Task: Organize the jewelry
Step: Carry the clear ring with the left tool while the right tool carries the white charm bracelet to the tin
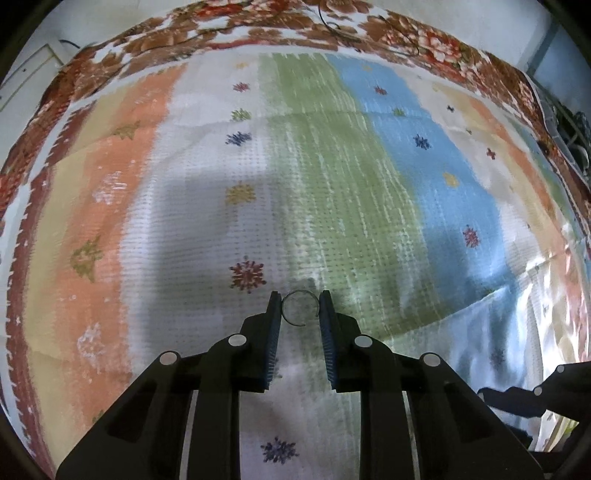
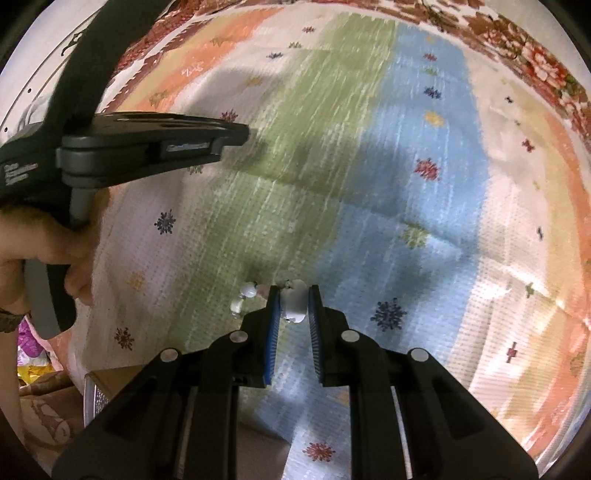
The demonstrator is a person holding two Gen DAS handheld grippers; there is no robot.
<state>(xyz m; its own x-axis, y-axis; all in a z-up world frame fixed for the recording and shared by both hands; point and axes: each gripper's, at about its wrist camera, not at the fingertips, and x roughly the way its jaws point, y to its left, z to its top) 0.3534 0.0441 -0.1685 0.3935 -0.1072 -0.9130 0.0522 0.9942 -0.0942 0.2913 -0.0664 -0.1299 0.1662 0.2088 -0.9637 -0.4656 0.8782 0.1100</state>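
Observation:
A thin, dark wire hoop (image 1: 300,293) with a small gap in it sits between the blue pads of my left gripper (image 1: 300,308). Both pads touch its sides, above the white stripe of the cloth. My right gripper (image 2: 293,304) is shut on a white bead (image 2: 295,301) of a beaded piece. More white beads (image 2: 246,291) trail off to the left over the green stripe. In the right wrist view the left gripper (image 2: 243,134) shows side-on at upper left, held by a hand (image 2: 44,243). The right gripper's edge (image 1: 535,391) shows at lower right in the left wrist view.
A striped cloth (image 1: 332,184) in orange, white, green and blue with small star marks covers the surface. It lies on a brown floral sheet (image 1: 424,33). A thin dark cord (image 1: 334,27) lies at the far edge. A box corner (image 2: 94,398) shows at lower left.

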